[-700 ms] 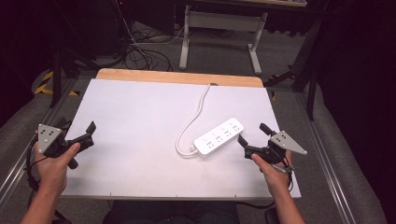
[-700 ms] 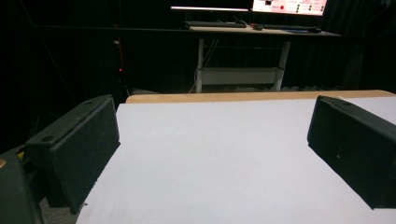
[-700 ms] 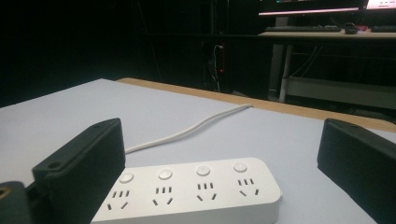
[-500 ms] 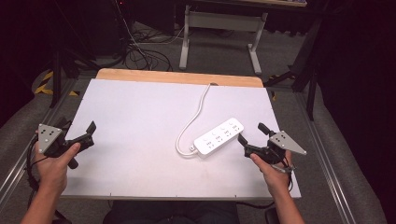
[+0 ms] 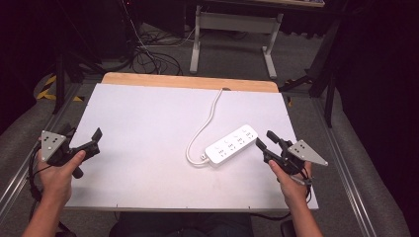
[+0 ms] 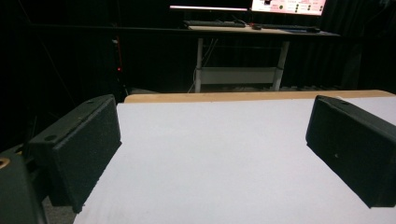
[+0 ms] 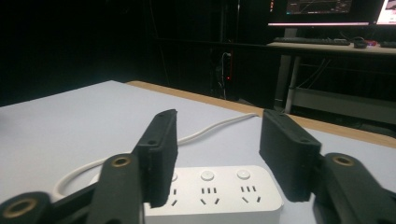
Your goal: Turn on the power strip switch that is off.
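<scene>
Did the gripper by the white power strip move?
Yes. The right gripper has crept leftward, closer to the power strip's end, its jaws open.

High view: fixed overhead on the person's side, facing forward and down, far enough to take in the whole white surface (image 5: 148,128) and both hands. Left gripper view: low at the surface's left edge, looking level across it toward the far desk (image 6: 261,30). Right gripper view: low and close, right behind the power strip (image 7: 219,186), facing the far edge. All three share the surface; high and right gripper views share the power strip (image 5: 232,144).
</scene>
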The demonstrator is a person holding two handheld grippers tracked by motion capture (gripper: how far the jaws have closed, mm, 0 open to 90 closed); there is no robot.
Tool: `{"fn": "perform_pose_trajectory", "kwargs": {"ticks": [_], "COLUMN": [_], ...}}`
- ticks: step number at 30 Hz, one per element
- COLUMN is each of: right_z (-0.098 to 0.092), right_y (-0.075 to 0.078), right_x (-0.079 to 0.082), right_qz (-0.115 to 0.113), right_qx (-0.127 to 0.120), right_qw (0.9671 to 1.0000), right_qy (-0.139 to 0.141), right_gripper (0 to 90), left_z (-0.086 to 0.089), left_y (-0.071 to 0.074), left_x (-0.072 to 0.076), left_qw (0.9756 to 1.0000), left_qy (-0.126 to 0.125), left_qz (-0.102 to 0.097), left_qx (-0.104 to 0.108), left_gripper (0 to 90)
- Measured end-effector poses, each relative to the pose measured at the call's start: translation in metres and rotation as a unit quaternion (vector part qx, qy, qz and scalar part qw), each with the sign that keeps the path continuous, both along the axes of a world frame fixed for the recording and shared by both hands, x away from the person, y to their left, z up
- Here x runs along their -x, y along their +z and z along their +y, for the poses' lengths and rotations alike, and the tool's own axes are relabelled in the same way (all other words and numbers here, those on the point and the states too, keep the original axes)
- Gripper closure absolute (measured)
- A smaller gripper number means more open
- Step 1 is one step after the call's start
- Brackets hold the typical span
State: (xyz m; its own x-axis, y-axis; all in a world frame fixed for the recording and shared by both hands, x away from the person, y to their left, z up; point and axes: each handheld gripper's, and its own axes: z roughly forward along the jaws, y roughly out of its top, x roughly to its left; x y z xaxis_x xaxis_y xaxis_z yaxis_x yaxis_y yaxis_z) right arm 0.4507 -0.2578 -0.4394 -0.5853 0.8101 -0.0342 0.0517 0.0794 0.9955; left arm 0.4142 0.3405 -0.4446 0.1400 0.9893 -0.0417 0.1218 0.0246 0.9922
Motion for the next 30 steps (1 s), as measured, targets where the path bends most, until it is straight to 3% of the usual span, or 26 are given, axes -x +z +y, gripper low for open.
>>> {"fn": "perform_pose_trajectory", "kwargs": {"ticks": [5, 12, 16, 24, 27, 29, 30], "right_z": [-0.001, -0.001, -0.002, -0.002, -0.002, 0.0, 0.0], "right_y": [0.001, 0.001, 0.002, 0.008, 0.013, 0.017, 0.017], "right_x": [0.002, 0.002, 0.002, 0.0, -0.007, -0.016, -0.016], "right_qz": [0.0, 0.003, 0.027, 0.049, 0.068, 0.095, 0.095], "right_qx": [-0.001, -0.005, -0.004, 0.018, 0.032, 0.038, 0.038], "right_qw": [1.0, 0.9999, 0.9991, 0.998, 0.9966, 0.9943, 0.9943], "right_qy": [0.006, 0.016, 0.034, 0.037, 0.036, 0.031, 0.031], "right_gripper": [66.3, 77.7, 90.0, 90.0, 90.0, 90.0, 90.0], "left_z": [0.0, 0.0, -0.001, 0.0, 0.0, 0.0, 0.0], "left_y": [0.0, -0.001, -0.001, -0.001, -0.001, -0.001, -0.002], "left_x": [0.0, -0.001, 0.0, -0.001, -0.001, -0.001, -0.001], "left_qw": [1.0, 1.0, 1.0, 1.0, 1.0, 1.0, 1.0], "left_qy": [0.0, -0.003, -0.006, -0.006, -0.007, -0.007, -0.007], "left_qz": [0.0, 0.002, 0.003, 0.004, 0.005, 0.005, 0.005], "left_qx": [0.0, 0.0, 0.001, 0.002, 0.002, 0.003, 0.003], "left_gripper": [3.8, 4.3, 5.2, 5.0, 5.0, 5.0, 5.0]}}
